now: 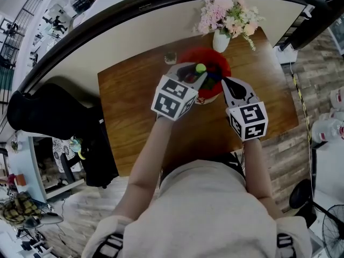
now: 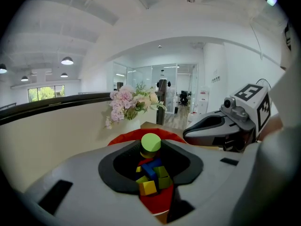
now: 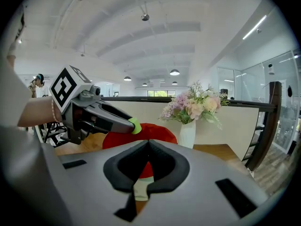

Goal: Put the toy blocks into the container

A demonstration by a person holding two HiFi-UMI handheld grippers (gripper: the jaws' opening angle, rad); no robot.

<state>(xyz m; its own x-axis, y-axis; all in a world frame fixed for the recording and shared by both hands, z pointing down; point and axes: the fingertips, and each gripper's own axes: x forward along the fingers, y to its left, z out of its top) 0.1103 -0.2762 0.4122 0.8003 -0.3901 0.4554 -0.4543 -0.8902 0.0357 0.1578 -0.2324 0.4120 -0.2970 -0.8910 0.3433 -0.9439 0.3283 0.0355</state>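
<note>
A red bowl (image 1: pixel 221 63) stands on the wooden table (image 1: pixel 134 112) and holds several coloured blocks (image 2: pixel 151 171). My left gripper (image 1: pixel 200 72) hangs just over the bowl, shut on a green round block (image 1: pixel 200 67). In the left gripper view that green block (image 2: pixel 150 141) sits between the jaw tips, above the pile in the bowl (image 2: pixel 126 136). My right gripper (image 1: pixel 226 81) is beside the bowl's right rim. In its own view the right gripper (image 3: pixel 148 144) is shut with nothing in it, and the bowl (image 3: pixel 157 132) and the green block (image 3: pixel 136 125) lie ahead.
A white vase of pink flowers (image 1: pixel 221 39) stands just behind the bowl at the table's far edge. A small glass (image 1: pixel 170 58) is to the bowl's left. A black chair (image 1: pixel 54 112) stands off the table's left side.
</note>
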